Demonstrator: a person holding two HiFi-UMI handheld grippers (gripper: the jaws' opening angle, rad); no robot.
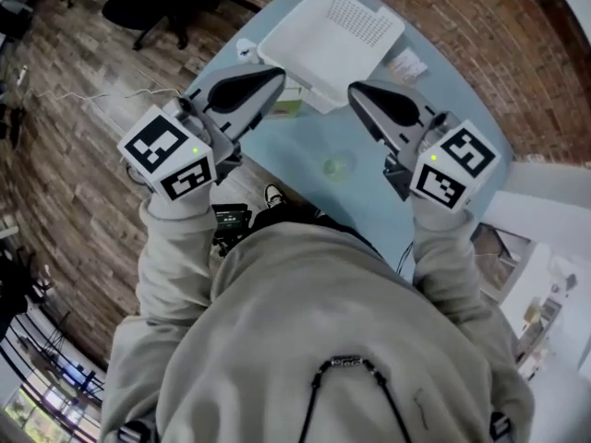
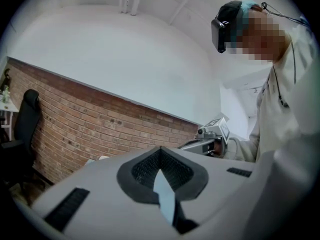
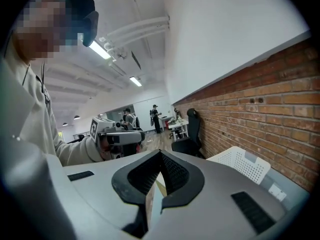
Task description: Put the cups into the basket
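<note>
Cup (image 1: 337,166), clear, stands untouched on the blue table (image 1: 305,150) between the raised left gripper (image 1: 275,77) and right gripper (image 1: 355,91), both closed and empty. White basket (image 1: 332,35) lies beyond. Pickup hasn't begun; it needs jaws opened and lowered.

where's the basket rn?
Head view, top centre: the basket sits at the table's far end, just beyond the tips of the left gripper and right gripper. It also shows at the right gripper view's lower right.
</note>
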